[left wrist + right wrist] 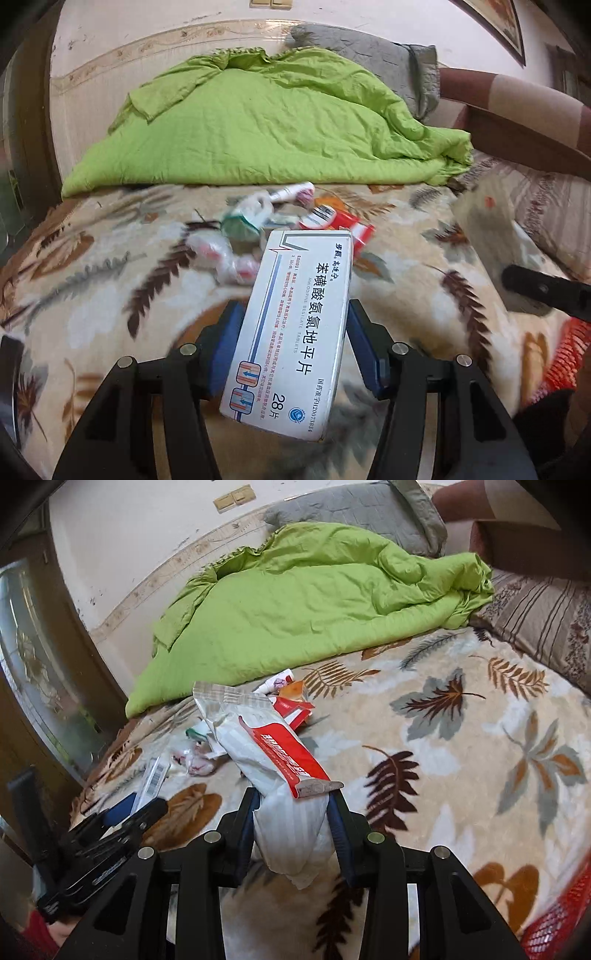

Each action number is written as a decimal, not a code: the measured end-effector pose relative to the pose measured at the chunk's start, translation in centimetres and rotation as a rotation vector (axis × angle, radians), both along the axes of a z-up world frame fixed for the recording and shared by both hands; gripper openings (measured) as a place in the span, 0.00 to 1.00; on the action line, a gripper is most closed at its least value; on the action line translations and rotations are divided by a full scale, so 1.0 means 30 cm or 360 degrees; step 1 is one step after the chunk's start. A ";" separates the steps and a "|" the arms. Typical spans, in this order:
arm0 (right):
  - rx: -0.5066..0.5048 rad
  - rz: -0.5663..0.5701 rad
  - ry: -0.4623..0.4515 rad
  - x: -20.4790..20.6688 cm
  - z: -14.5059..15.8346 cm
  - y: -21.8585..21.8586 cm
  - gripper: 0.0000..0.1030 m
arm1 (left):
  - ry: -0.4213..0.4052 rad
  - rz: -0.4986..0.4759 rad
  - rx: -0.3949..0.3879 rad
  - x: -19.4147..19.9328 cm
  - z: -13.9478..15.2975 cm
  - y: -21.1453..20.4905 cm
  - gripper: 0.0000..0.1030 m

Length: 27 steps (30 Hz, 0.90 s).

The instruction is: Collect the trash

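Leaf-patterned bedding (pixel 461 716) was spread under both grippers, with a green quilt (pixel 258 125) heaped against the wall behind. A white medicine box (pixel 295 332) was clamped between the blue pads of the left gripper (pixel 291 347) and held above the bed. A white and red wrapper (pixel 273 768) was pinched by the right gripper (pixel 293 819). More litter (pixel 266 221) was scattered on the bedding near the quilt's edge.

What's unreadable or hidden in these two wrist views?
- Left wrist: loose trash pile motion-blurred; items indistinct.
- Left wrist: white cardboard medicine box hides what lies behind it.
- Right wrist: white-and-red plastic wrapper text too crumpled to read.
- Right wrist: red mesh basket cut off by the frame edge.
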State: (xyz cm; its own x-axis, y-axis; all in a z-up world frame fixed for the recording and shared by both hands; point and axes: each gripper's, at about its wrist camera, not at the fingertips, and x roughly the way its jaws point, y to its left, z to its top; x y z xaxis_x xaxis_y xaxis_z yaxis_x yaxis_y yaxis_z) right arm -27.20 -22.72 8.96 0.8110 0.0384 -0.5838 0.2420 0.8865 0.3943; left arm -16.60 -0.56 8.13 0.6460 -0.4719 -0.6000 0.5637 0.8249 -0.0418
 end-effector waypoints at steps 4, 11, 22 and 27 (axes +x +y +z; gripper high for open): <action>-0.0022 0.0026 -0.0021 -0.009 0.001 0.018 0.39 | -0.0014 -0.0024 0.0039 -0.095 -0.022 0.035 0.55; -0.0049 0.0022 0.0021 0.030 -0.012 0.034 0.39 | 0.0004 0.0007 0.0055 -0.068 -0.048 0.026 0.55; -0.0048 0.0011 0.0031 0.030 -0.014 0.030 0.39 | 0.0017 0.0015 0.0036 -0.045 -0.055 0.026 0.55; -0.0055 0.0000 0.0035 0.031 -0.014 0.024 0.39 | 0.0017 0.0023 0.0035 -0.041 -0.055 0.024 0.55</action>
State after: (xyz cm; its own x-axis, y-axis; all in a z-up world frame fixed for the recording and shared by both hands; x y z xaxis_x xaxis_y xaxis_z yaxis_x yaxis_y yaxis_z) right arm -26.26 -21.99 8.54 0.7978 0.0179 -0.6026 0.2504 0.8994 0.3583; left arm -17.83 0.16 6.50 0.6460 -0.4493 -0.6171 0.5512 0.8338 -0.0299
